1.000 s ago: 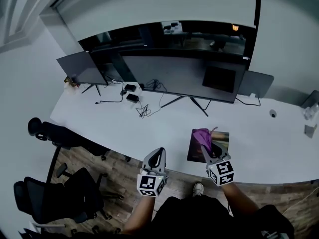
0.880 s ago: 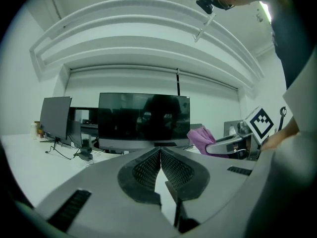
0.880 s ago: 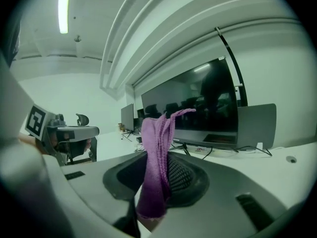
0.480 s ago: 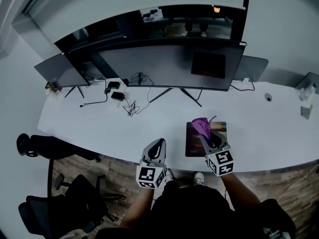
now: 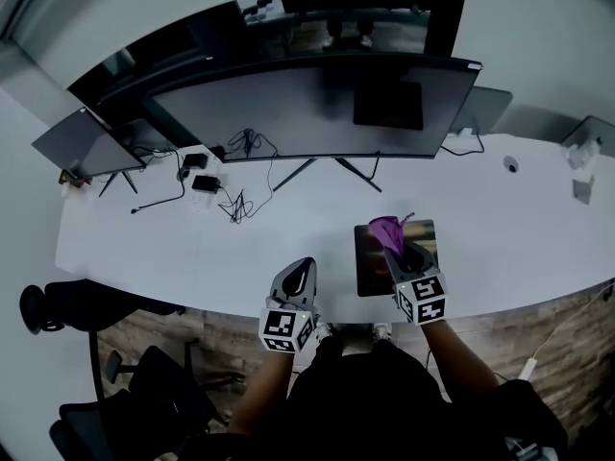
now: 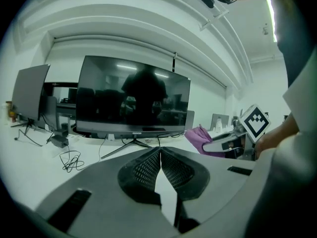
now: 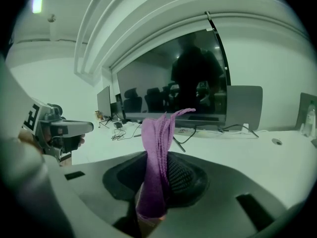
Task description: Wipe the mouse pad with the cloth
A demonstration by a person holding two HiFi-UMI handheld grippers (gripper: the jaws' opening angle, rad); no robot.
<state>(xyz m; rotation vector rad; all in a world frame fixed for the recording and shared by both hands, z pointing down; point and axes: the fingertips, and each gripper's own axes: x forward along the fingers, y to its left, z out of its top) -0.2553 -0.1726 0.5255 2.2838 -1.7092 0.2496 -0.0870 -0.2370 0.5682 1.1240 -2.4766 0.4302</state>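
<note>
The right tongs (image 5: 400, 254) grip the purple cloth (image 5: 386, 229) right over the mouse pad (image 5: 370, 272) at the near edge of the worktop (image 5: 192, 248), while the left tongs (image 5: 304, 269), closed on nothing, hang just left of it.

- A long white desk (image 5: 192, 248) curves across the room, with a rounded front edge.
- A wide dark monitor (image 5: 317, 104) stands on it on splayed legs, its screen unlit.
- A smaller dark screen (image 5: 82, 140) stands tilted at the big monitor's left end, and a grey panel (image 5: 483, 109) sits just beside its right end.
- Loose black cables (image 5: 235, 205) lie tangled on the desk near the big monitor's left half.
- A wood-plank floor (image 5: 567, 344) shows beyond the desk's front edge.
- A black office chair (image 5: 91, 303) stands by the desk's left end, with a second chair (image 5: 144, 406) near it.
- The walls (image 5: 548, 36) are plain white.
- The ceiling (image 7: 143, 19) is stepped in white bands, with one light (image 7: 37, 3) glowing.
</note>
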